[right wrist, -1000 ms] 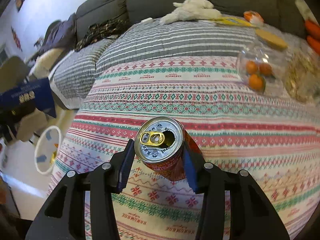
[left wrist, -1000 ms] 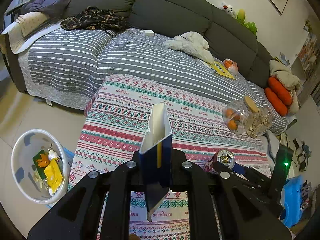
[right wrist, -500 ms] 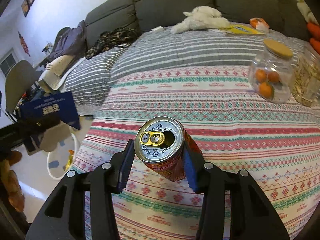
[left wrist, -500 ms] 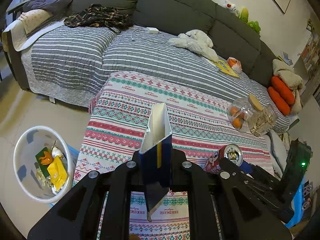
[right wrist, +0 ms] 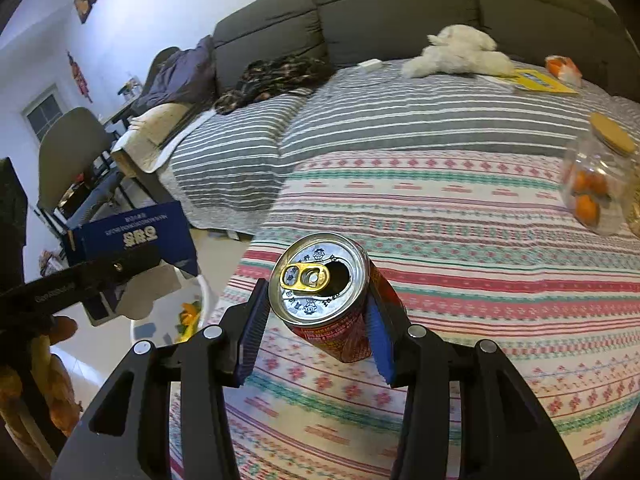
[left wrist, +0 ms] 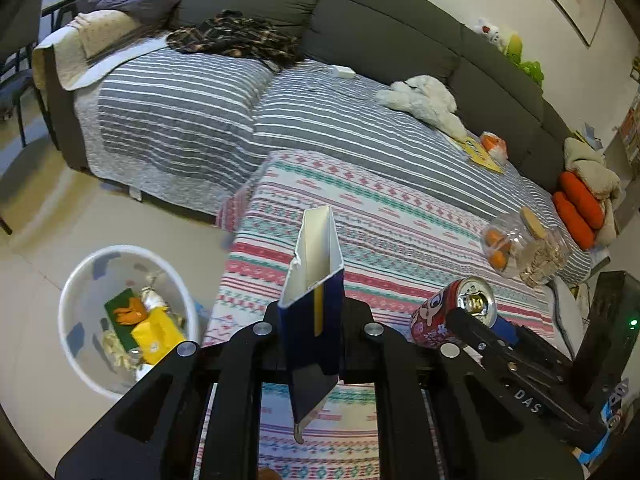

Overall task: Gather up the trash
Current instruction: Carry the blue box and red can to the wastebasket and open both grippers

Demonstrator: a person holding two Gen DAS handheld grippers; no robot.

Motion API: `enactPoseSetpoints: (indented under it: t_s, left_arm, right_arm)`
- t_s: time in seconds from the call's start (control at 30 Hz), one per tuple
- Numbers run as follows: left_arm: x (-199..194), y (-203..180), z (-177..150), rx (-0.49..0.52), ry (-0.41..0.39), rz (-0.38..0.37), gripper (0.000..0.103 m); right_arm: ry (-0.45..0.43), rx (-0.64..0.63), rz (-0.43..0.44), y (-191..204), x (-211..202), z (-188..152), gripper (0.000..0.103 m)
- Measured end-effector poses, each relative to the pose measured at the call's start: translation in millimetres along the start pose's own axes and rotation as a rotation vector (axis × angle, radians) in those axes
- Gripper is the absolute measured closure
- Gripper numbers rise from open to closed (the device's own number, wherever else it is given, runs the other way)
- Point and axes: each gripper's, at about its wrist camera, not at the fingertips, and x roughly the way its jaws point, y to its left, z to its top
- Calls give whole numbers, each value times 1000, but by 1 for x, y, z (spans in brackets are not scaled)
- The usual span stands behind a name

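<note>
Left gripper (left wrist: 312,344) clamped on the blue carton (left wrist: 314,312), fingers narrow, pinching the flat sides down low. Carton stood upright between them, white open mouth poking up well past the fingertips, bottom flap hanging out underneath. Held in the air over the near edge of the patterned tabletop (left wrist: 400,216).

Right gripper (right wrist: 316,320) squeezed on the red soda can (right wrist: 332,308), blue pads flat against both sides of the body. Can tipped back toward the camera, silver top and gold tab facing up, opened mouth showing, most of the top end sticking out beyond the fingers. Also lifted clear of the cloth, not touching it. Same can visible from the left wrist view (left wrist: 452,312), just to the right of the carton, apart from it.

Down on the floor to the left, white trash bin (left wrist: 124,316) with yellow and green wrappers already inside. Sat lower left of the carton, not directly below it.

Farther across the tabletop, clear jar (left wrist: 504,248) with oranges in it and a cork lid, off to the right side. Beyond that, grey striped sofa (left wrist: 320,128) with a white plush toy (left wrist: 424,100) lying on it.
</note>
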Motion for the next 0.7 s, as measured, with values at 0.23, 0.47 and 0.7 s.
enactPoseSetpoints:
  t_s: [0.23, 0.47, 0.7]
  left_arm:
    - [-9, 37, 0, -59, 0, 61, 91]
    - [-15, 78, 0, -139, 23, 119, 91]
    - [-18, 122, 4, -233, 27, 171, 88]
  right_arm:
    - [3, -23, 65, 36, 10, 7, 57]
    - [17, -52, 131, 77, 25, 10, 57]
    - [52, -66, 181, 111, 49, 10, 57]
